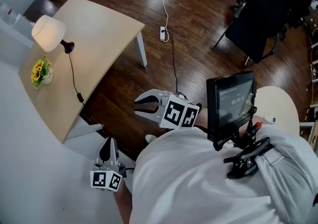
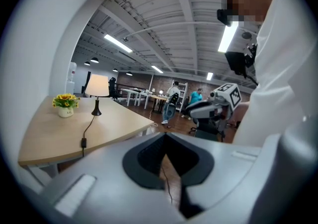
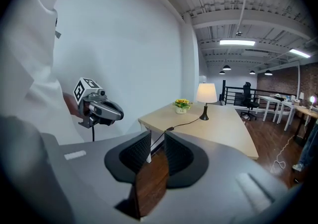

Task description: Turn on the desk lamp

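Head view: person stands off the table (image 1: 107,29) corner, both grippers held low near the body, well apart from everything on the table. Lamp (image 1: 48,33) sits at the far end of the table, near the wall, shade pale, can't tell for sure if lit. Its cord (image 1: 73,76) runs along the tabletop to an inline switch (image 1: 79,98) near the table edge, then drops off. Flower pot (image 1: 40,72) is just beside the lamp.

Left gripper (image 1: 109,147) hangs lowest, by the wall. In the left gripper view its jaws meet at the tips with nothing between them. Right gripper (image 1: 139,108) is out front over the floor. In the right gripper view its jaws stand apart, empty, only floor showing in the gap, with the switch (image 3: 170,128) just above the jaw line.

Step, as I judge it: approach, nothing touched yet, task barely begun.

Next move likely calls for stepping in and bringing one gripper to the inline switch, probably the right one since it points that way, then pressing or pinching it. The switch is small and the cord loose, so it may slide.
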Action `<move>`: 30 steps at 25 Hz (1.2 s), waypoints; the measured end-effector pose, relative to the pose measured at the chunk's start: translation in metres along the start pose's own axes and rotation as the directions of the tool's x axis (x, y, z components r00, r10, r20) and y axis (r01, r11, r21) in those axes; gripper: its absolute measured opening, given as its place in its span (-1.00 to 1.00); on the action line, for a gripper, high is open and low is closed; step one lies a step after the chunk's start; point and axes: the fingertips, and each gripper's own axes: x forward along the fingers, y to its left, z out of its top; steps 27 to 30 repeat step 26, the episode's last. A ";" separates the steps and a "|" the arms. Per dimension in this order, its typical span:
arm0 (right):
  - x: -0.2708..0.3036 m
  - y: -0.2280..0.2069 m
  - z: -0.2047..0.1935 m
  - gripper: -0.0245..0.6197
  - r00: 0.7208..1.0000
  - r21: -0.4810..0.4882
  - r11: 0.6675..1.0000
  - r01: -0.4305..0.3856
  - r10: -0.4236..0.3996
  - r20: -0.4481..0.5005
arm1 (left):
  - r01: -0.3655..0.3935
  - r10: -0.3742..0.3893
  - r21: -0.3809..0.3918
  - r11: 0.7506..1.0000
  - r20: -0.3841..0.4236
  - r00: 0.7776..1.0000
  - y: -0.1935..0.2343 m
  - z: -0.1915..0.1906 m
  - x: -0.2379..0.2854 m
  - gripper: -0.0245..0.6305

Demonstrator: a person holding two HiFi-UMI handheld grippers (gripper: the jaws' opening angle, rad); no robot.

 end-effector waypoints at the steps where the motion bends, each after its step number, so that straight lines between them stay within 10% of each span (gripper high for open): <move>1: 0.000 0.000 0.000 -0.69 1.000 -0.003 1.000 -0.002 0.002 -0.001 | -0.003 0.003 0.000 1.000 0.000 1.000 0.001 0.000 0.000 -0.87; 30: 0.006 0.003 0.004 -0.69 0.999 -0.032 0.999 -0.020 0.018 -0.033 | -0.016 0.016 -0.005 1.000 -0.010 1.000 0.006 0.001 -0.002 -0.87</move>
